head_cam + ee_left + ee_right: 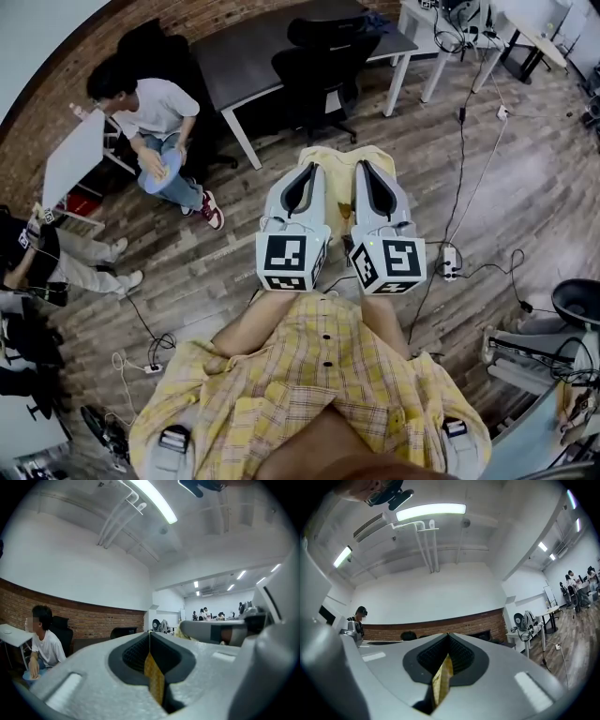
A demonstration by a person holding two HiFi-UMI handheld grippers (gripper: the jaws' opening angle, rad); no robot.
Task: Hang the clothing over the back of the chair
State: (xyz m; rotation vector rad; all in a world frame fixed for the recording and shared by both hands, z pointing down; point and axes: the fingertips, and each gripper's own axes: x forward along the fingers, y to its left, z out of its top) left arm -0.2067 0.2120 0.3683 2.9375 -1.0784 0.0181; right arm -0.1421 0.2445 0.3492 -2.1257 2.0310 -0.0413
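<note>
Shirt: A yellow plaid shirt [323,375] hung from both grippers in the middle of the head view. Its buttoned front spread wide on the near side, and a fold showed just past the jaws on the far side.
Left gripper: The left gripper [302,187] was clenched on a strip of the yellow cloth, pinched between its dark pads [133,656].
Right gripper: The right gripper [375,187], just beside the left, was likewise clamped on an edge of the shirt.
Chair: A black office chair [323,70] stood on the far side, at a dark desk [248,52], well apart from the shirt.
Bystanders: A seated person in a white T-shirt [155,112] was at far left, near the brick wall [47,112].
Floor: Cables trailed over the wooden floor [534,197] at right.
</note>
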